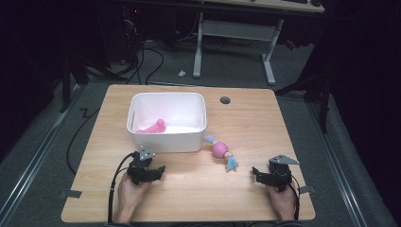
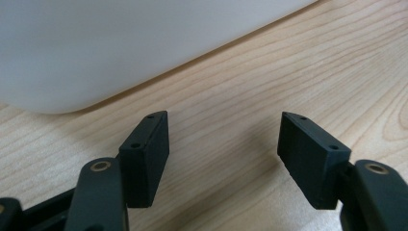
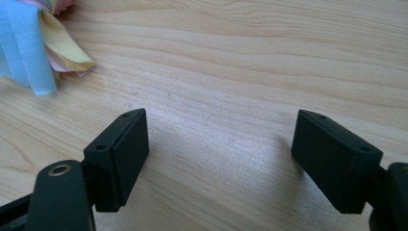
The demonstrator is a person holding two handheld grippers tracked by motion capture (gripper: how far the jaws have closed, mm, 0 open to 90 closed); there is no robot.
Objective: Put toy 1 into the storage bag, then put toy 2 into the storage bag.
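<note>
wooden table [image 1: 255,118], white tub [image 1: 168,139], tassel toy [image 1: 221,151]

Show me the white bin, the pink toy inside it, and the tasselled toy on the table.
white bin [image 1: 166,141]: high view, near outer wall.
pink toy [image 1: 153,127]: high view, middle of its body.
tasselled toy [image 1: 220,150]: high view, pink ball.

1. One white bin [image 1: 166,142] stands on the wooden surface [image 1: 246,118].
2. One pink toy [image 1: 153,127] lies inside the bin.
3. One pink ball toy with blue tassels [image 1: 221,151] lies on the surface just right of the bin.
4. Two grippers rest on the near side of the bin: the left gripper [image 1: 158,171] and the right gripper [image 1: 256,173], each with two black fingers [image 2: 144,156] spread apart.
5. One round hole [image 1: 225,100] sits in the surface beyond the bin's right corner.
</note>
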